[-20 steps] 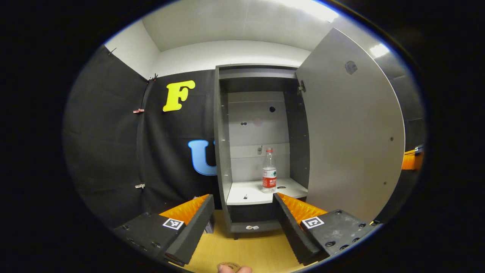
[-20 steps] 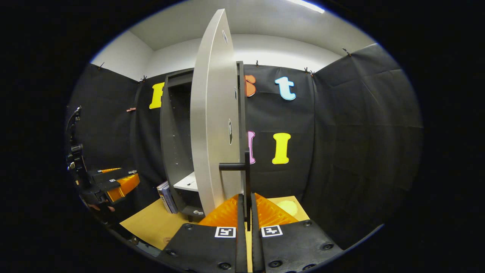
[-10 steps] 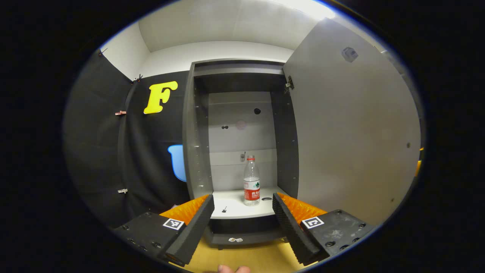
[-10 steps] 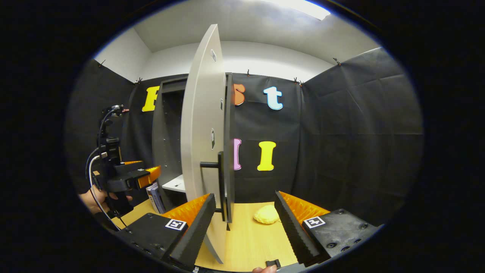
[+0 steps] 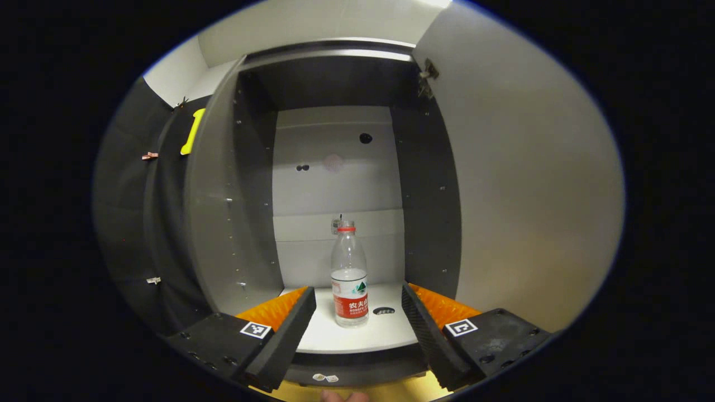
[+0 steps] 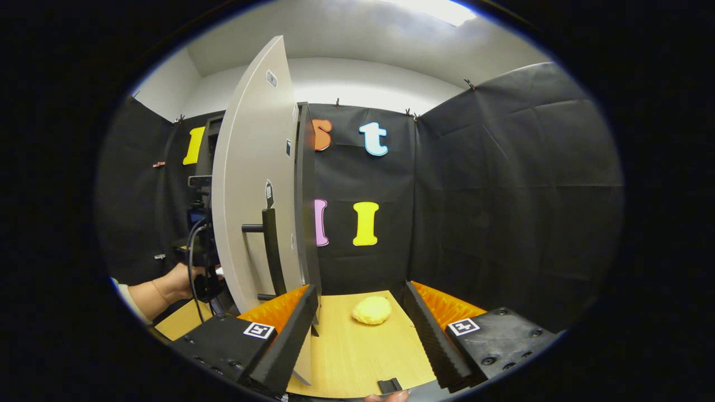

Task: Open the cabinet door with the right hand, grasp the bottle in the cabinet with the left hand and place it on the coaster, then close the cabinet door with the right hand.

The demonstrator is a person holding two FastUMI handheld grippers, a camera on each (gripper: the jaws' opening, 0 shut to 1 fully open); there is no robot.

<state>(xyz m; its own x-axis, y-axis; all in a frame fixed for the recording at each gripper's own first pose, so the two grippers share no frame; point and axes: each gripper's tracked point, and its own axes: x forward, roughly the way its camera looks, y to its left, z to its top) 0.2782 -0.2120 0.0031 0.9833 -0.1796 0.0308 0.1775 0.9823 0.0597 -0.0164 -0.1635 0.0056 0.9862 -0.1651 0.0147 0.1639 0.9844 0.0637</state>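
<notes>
The cabinet door (image 6: 254,184) stands open. The bottle (image 5: 349,279) stands upright on the cabinet shelf (image 5: 357,335), at twelve o'clock from the left gripper (image 5: 357,312), whose jaws gape, empty. The right gripper (image 6: 360,312) is also spread wide, holding nothing, with the yellow coaster (image 6: 371,310) on the table (image 6: 357,357) ahead.

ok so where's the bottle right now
In the left gripper view the bottle stands upright on the cabinet's white shelf, near centre, ahead of the open left gripper and left of a small dark hole.
</notes>
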